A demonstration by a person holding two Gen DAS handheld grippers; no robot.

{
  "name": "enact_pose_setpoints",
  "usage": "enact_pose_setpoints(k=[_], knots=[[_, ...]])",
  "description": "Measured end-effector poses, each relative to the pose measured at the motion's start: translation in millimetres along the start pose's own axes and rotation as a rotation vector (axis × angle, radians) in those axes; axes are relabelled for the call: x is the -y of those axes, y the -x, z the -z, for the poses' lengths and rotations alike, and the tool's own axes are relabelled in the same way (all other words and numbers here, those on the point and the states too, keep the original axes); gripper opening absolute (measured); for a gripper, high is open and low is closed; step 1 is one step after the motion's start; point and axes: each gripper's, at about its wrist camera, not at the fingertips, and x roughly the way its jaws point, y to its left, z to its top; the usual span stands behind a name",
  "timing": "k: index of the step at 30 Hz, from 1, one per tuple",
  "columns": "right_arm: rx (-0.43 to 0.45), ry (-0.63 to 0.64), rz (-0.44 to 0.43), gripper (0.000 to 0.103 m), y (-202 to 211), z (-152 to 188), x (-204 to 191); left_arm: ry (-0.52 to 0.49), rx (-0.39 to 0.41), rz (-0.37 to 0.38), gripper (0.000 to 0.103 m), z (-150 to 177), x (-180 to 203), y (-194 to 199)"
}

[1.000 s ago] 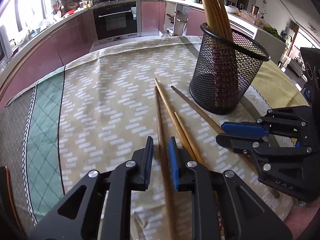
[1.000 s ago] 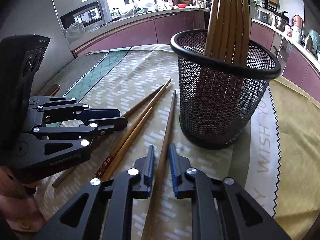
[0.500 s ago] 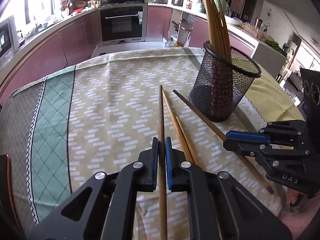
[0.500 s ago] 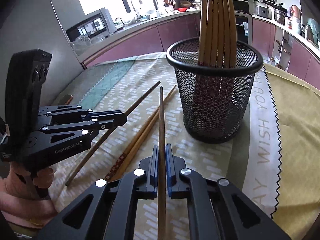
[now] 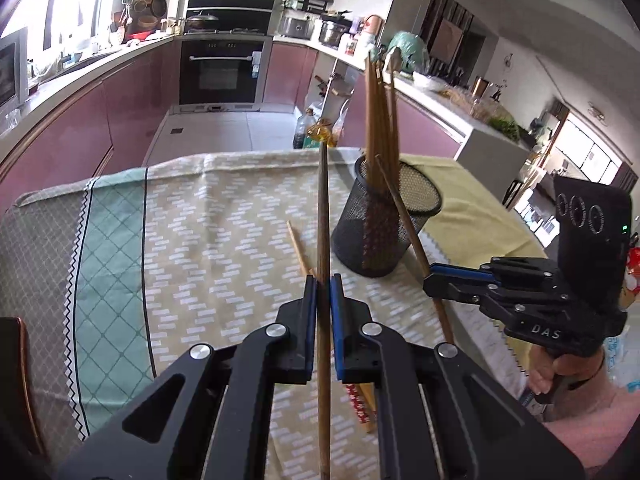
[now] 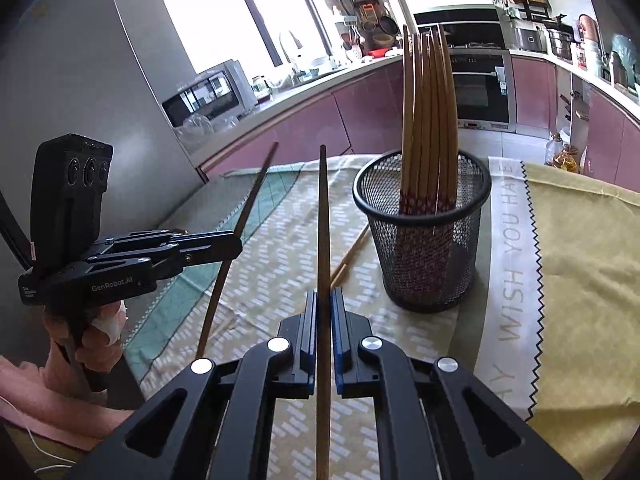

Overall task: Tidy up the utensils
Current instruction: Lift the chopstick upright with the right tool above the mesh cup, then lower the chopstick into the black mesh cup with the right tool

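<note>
- Both hands are loaded! The left gripper (image 5: 323, 280) is clamped tight on a long dark-brown wooden chopstick (image 5: 322, 216), whose shaft runs up between the blue pads.
- The right gripper (image 6: 323, 294) is pinched on a second wooden chopstick (image 6: 322, 224), its tip pointing up just left of the black wire-mesh holder (image 6: 424, 256).
- Both sticks are off the patterned beige tablecloth (image 5: 224, 240) covering the worktop, so the pick-up looks done and the carry to the holder is the step in hand.
- That holder stands upright on the cloth with a bundle of tan bamboo chopsticks (image 6: 428, 120) already in it.
- A pair of lighter chopsticks with a red patterned end (image 5: 358, 404) lies on the cloth just left of the holder, so the job looks partly done.
- Next move, by my reading: tip each stick upright, bring one at a time over the holder's rim, and release only once the lower end is inside. The standing bundle crowds the opening, so aim for the free side.
- Writing: "GenRobot.AI" on the left gripper, "DAS" on the right, and "WISH YOU HA…" along the pale cloth strip (image 6: 516, 264) right of the holder.
</note>
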Motion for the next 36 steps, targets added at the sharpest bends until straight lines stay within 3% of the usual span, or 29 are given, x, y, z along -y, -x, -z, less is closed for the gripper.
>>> enact_pose_setpoints(k=[15, 36], knots=[[0.108, -0.019, -0.026, 0.006, 31.8, -17.2, 7.5, -0.011, 0.118, 0.126, 0.007, -24.3, 9.0, 50.7], [0.252, 0.044, 0.023, 0.006, 74.1, -68.1, 11.6, -0.054, 0.217, 0.166, 0.007, -85.0, 37.1, 43.8]])
